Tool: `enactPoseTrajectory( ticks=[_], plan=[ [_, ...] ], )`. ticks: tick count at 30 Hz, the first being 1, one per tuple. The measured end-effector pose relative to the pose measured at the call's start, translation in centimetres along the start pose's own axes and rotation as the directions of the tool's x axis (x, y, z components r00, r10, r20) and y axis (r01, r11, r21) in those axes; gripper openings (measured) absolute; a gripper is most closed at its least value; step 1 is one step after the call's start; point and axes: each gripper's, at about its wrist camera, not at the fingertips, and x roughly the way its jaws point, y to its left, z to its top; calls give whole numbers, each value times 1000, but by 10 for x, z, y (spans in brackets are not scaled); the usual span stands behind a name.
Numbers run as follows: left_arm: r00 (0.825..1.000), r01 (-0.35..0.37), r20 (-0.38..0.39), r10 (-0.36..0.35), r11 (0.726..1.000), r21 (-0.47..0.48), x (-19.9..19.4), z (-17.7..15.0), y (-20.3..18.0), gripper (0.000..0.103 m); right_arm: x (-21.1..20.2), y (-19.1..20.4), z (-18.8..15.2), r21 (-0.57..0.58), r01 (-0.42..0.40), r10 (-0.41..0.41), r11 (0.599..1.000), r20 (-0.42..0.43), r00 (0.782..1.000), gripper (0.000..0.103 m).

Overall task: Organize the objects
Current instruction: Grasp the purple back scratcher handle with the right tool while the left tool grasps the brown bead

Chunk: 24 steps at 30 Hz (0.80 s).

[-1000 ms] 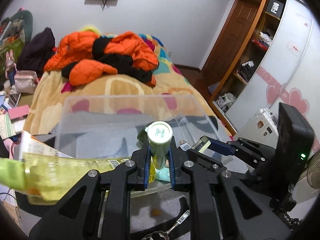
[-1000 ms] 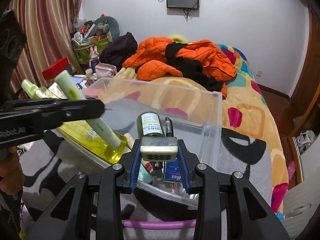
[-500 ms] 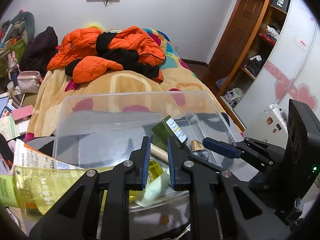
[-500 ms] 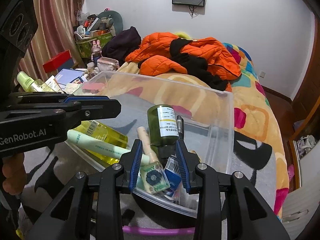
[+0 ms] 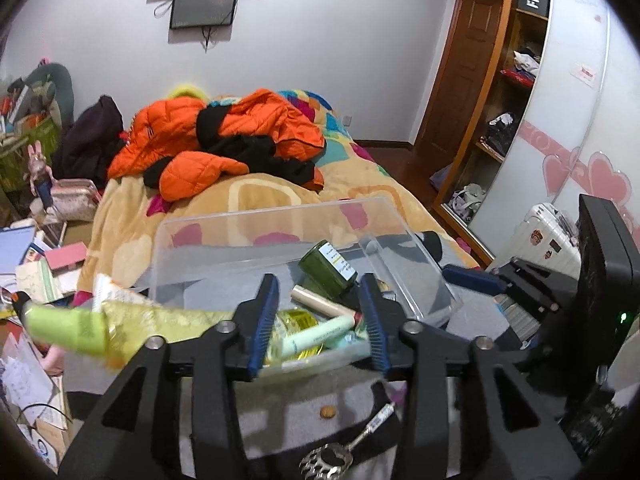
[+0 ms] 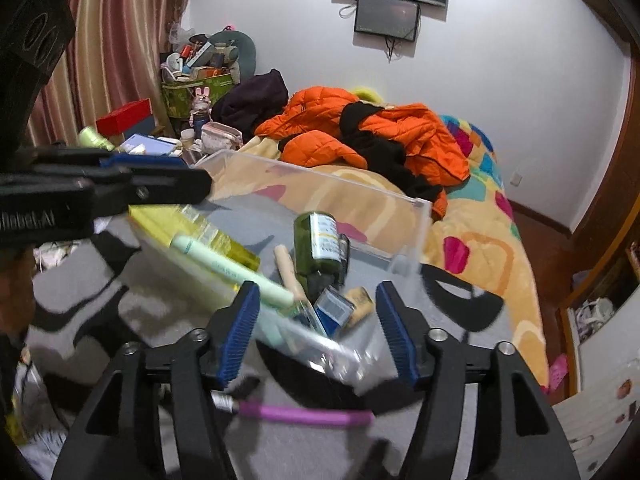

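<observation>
Clear bin (image 5: 384, 216), green labelled bottle (image 6: 318, 242)

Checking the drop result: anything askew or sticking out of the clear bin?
Yes. The yellow bottle with the green cap lies across the clear bin's left rim, cap end hanging outside. The dark green bottle, mint tube and beige tube lie criss-crossed in a loose heap. No spill visible. Both grippers are open, empty.

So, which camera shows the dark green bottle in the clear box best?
The right wrist view: the dark green bottle lies near the centre there, its white label facing the camera, inside the clear box. In the left wrist view the bottle is smaller, seen at an angle, label partly turned away.
</observation>
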Motion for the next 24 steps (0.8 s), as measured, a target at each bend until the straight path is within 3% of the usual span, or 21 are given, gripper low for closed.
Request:
enactPoseTrajectory(
  ticks=[5, 11, 20, 22, 23, 24],
  plan=[
    [1000, -16, 0, 16, 1000, 25, -19, -20, -2, 54, -6, 3, -29, -74, -25, 21, 997, -62, 998, 66],
    [997, -45, -65, 45, 999, 4, -26, -58, 7, 59, 21, 19, -57, -202, -114, 76, 973, -188, 979, 67],
    [972, -155, -192, 138, 985, -72, -24, -114, 45, 59, 54, 37, -44, -303, -229, 134, 925, -304, 943, 67],
    [967, -172, -204, 154, 982, -75, -24, -123, 49, 59, 58, 37, -40, -291, -273, 169, 917, -336, 927, 61],
    [966, -175, -207, 156, 982, -75, -25, -125, 50, 59, 58, 36, -39, -276, -299, 194, 913, -349, 917, 55],
    [965, -181, -207, 162, 981, -75, -24, -126, 51, 59, 57, 35, -39, -248, -337, 233, 909, -368, 900, 42]
  ],
)
